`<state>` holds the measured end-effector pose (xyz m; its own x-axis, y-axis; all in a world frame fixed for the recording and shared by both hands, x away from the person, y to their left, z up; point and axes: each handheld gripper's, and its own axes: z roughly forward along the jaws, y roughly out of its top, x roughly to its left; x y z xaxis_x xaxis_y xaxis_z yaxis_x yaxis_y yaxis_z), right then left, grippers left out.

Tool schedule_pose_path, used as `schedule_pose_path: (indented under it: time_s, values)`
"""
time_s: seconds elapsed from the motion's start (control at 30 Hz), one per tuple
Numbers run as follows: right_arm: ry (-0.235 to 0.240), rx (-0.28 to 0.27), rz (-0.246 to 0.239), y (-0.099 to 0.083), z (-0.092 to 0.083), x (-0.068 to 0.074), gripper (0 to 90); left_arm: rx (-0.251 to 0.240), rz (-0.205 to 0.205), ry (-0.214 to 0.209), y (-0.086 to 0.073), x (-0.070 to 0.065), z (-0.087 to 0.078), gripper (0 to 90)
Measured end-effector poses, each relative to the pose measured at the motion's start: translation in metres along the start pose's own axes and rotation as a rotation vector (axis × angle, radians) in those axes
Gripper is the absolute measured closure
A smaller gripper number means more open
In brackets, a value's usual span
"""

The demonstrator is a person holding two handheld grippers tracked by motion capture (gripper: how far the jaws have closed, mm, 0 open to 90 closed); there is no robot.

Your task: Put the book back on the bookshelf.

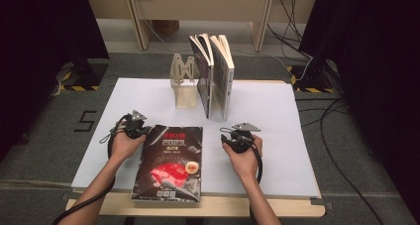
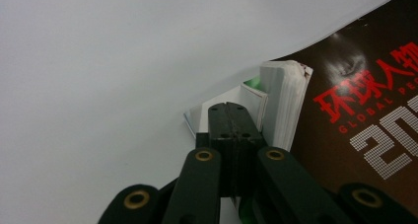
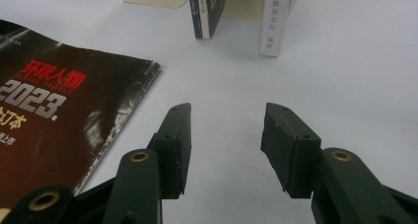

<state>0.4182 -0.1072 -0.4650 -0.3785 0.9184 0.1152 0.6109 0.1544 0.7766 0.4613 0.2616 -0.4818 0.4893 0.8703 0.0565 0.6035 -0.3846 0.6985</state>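
Observation:
A thick dark magazine-style book (image 1: 171,160) with red print and "2023" on its cover lies flat near the table's front edge. My left gripper (image 1: 145,131) is at its far left corner. In the left gripper view the jaws (image 2: 227,108) are pressed together with nothing visible between the pads. They are pushed in at that corner, where a block of pages (image 2: 283,103) curls up beside them. My right gripper (image 1: 237,135) rests on the white mat to the right of the book. Its jaws (image 3: 226,120) stand wide apart with bare mat between them, and the book's cover (image 3: 64,105) lies to their left.
Two books (image 1: 214,76) stand upright at the back of the white mat (image 1: 282,116), leaning against a beige metal bookend (image 1: 183,81). Their spines (image 3: 206,12) face my right gripper. The wooden table edge (image 1: 223,206) runs along the front. Cables lie on the floor at right.

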Motion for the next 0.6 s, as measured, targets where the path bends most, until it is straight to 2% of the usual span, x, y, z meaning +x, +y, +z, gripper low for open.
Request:
schedule_pose_path:
  time_s: [0.33,0.5,0.6]
  values:
    - [0.026,0.037,-0.009,-0.002,0.006,0.005,54.1,0.008,0.039,-0.003,-0.002,-0.031,-0.006,89.9]
    - [0.029,0.053,-0.008,-0.004,0.008,0.006,54.0,0.011,0.057,-0.009,-0.003,-0.037,-0.01,89.9]
    - [0.031,0.058,-0.01,-0.004,0.009,0.006,53.9,0.005,0.054,-0.003,-0.005,-0.037,-0.01,89.8]
